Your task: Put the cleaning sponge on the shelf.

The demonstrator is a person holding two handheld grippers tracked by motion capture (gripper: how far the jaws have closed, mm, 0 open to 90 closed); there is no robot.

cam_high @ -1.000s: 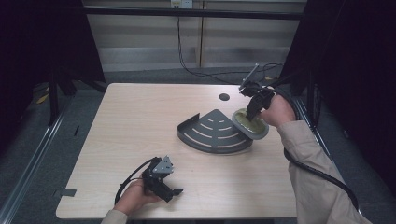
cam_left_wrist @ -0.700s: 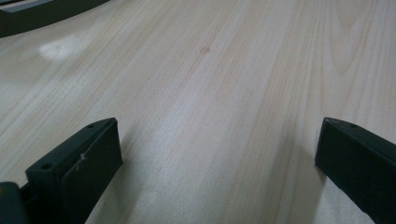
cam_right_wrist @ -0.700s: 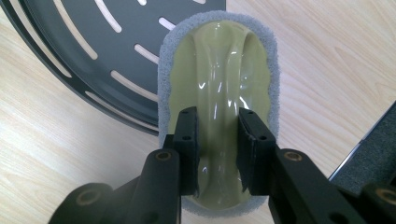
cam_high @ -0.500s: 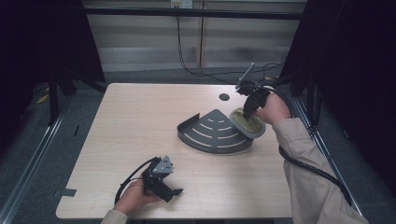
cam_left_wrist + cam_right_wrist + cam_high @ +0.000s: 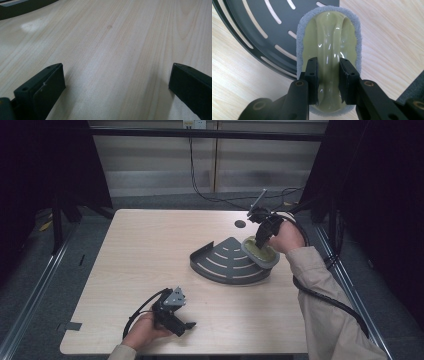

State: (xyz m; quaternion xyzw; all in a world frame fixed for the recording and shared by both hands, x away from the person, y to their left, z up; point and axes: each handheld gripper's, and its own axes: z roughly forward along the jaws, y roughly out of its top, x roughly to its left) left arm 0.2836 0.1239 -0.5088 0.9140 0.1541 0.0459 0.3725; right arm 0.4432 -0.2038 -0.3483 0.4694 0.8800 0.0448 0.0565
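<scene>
While over rack (image 5: 227,262), scrubber (image 5: 328,47) in right tool (image 5: 328,75).

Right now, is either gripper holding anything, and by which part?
The right gripper pinches the scrubbing pad by its raised yellow-green handle ridge. The left gripper is open, holding nothing.

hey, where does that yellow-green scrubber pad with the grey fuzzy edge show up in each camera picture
High view: the scrubber pad sits right of centre, over the dark slotted tray's right edge, in the right claw.
Left gripper view: not in it; wooden table between open jaws.
Right gripper view: centre, its raised ridge clamped by the jaws.
Shared landmark: the tray, upper left in the right gripper view.
</scene>
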